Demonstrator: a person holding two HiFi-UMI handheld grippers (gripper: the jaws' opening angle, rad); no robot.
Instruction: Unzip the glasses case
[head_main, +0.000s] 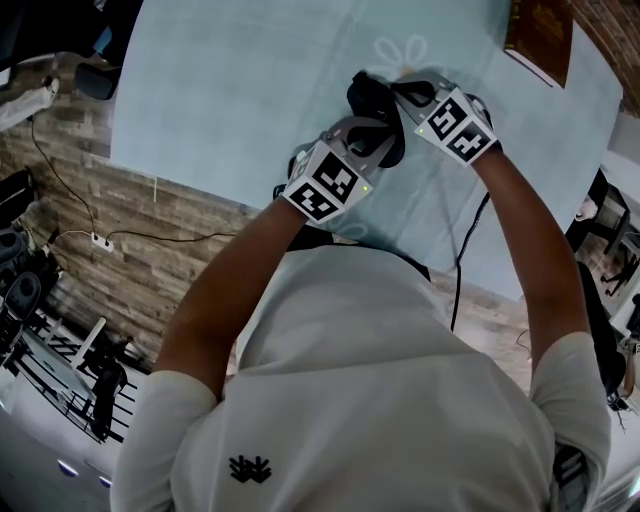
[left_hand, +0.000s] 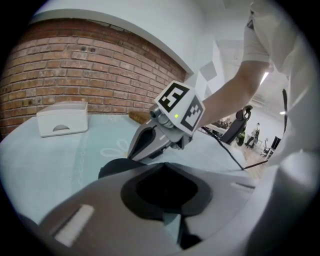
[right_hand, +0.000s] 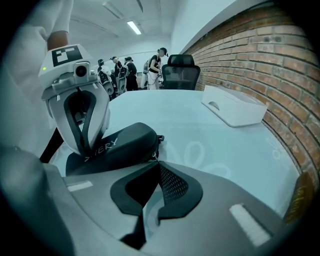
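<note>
Left gripper (left_hand: 163, 165), jaws together, pressed on black fabric glasses case (right_hand: 120, 145) mid-frame. Right gripper (right_hand: 157, 163) was closed on small metal zipper pull (right_hand: 155, 156).

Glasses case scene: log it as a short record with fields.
surface: light blue tablecloth
glasses case: black, lying flat, looks zipped shut
left gripper: fingers together, tips down on the case top
right gripper: fingers shut on the zipper pull at the case's end
also there: white box by the brick wall
</note>
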